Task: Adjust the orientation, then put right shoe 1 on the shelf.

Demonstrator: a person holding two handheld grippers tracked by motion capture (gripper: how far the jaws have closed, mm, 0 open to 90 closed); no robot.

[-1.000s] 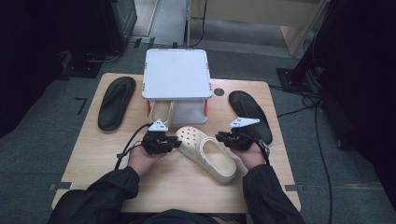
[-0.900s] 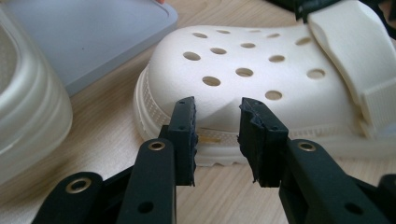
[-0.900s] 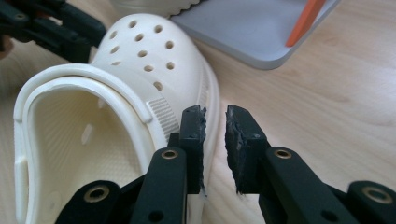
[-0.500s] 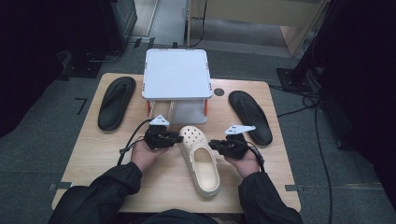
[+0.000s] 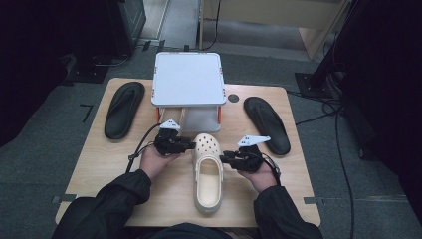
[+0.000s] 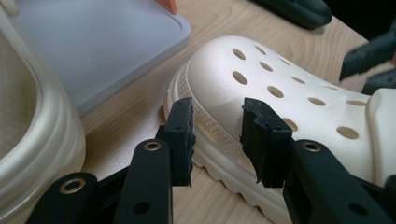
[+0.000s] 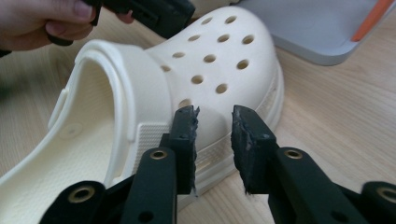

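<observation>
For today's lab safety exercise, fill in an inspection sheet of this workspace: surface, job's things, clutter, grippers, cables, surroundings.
Surface: wooden table, bare patches.
Job's things: cream clog flat, toe toward the white stand; a second clog under it.
Clutter: black sandals, left and right.
Grippers: left gripper and right gripper flank the clog, fingers apart, just opened further, not pressing.
Cables: one trails from the left gripper; more on the floor.
Surroundings: grey floor, dark edges.

1. Even overhead light brightens the bench (image 5: 99, 164); its surroundings sink into near-black.
2. Shadows stay soft and short.
3. Beyond the fingers (image 6: 183, 135), close-ups blur; the fingers themselves look soft.
</observation>
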